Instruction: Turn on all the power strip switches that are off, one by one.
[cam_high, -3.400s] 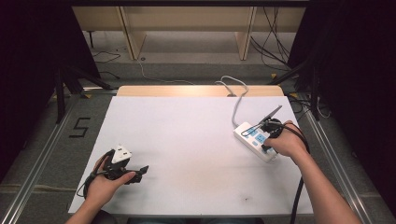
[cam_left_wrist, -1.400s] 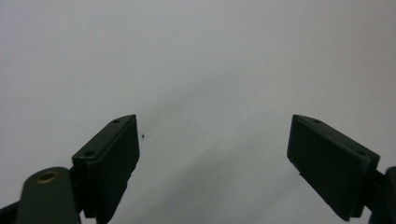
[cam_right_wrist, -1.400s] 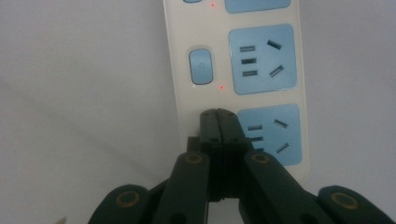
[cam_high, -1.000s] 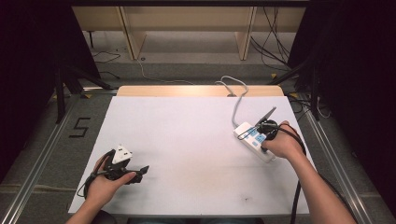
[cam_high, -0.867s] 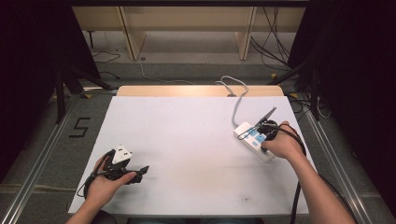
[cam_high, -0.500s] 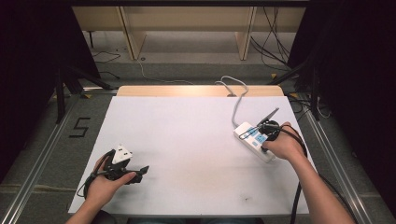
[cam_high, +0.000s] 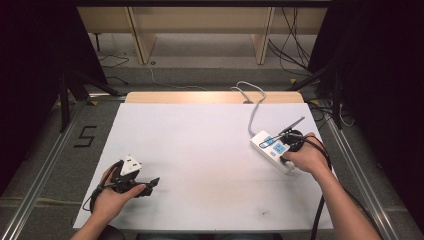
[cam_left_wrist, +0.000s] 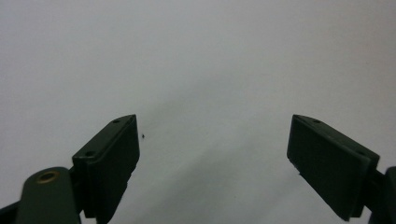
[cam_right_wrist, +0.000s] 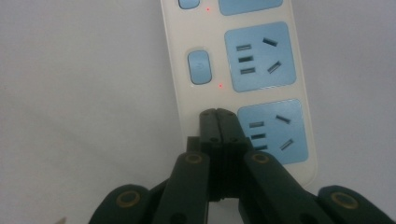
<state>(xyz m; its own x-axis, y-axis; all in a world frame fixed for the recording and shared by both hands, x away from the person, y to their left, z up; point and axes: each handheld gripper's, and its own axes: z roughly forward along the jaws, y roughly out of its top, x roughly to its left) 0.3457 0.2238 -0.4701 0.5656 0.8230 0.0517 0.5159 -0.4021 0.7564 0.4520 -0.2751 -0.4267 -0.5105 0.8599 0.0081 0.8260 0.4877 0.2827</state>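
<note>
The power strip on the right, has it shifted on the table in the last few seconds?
No. The power strip sits at the same spot and angle near the table's right edge, under the right gripper.

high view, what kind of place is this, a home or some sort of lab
Most likely a lab or recording workspace, not a home: a bare white table inside a metal rail frame, a taped number five on the grey floor, loose cables behind, and a white power strip with blue sockets.

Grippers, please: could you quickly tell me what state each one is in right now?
Left gripper: open, holding nothing.
Right gripper: shut, empty, tips over the power strip.
</note>
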